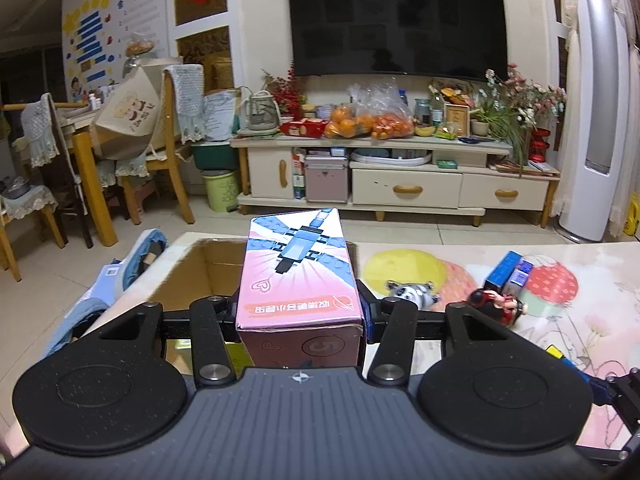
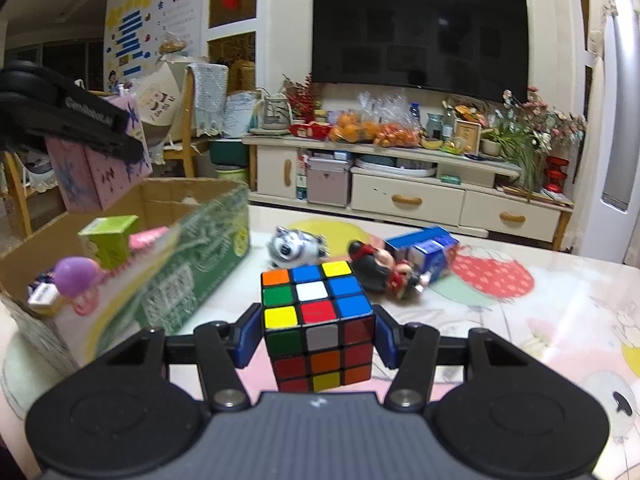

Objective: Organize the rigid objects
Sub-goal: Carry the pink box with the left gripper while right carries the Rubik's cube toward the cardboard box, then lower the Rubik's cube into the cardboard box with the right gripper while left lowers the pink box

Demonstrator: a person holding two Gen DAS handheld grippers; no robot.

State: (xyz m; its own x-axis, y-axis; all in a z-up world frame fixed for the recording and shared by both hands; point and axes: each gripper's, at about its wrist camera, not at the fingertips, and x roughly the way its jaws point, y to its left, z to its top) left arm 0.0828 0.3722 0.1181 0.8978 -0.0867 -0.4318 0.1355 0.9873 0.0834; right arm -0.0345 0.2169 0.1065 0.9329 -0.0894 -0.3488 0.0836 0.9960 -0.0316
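Left hand-held gripper [image 1: 300,312] tilts downward, grasping one pink box [image 1: 298,276] at frame centre; right hand-held gripper [image 2: 318,336] clamps one puzzle cube [image 2: 318,320]

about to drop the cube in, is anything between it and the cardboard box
Nothing on the table blocks it. The rubik's cube is held left of the toys, but the left gripper holds a pink box over the cardboard box opening.

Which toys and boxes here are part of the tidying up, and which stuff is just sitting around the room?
Part of the tidying:
pink box in the left hand-held gripper
puzzle cube in the right hand-held gripper
cardboard box
husky toy
red figurine
blue carton

Just sitting around:
TV
oranges
chairs
flowers
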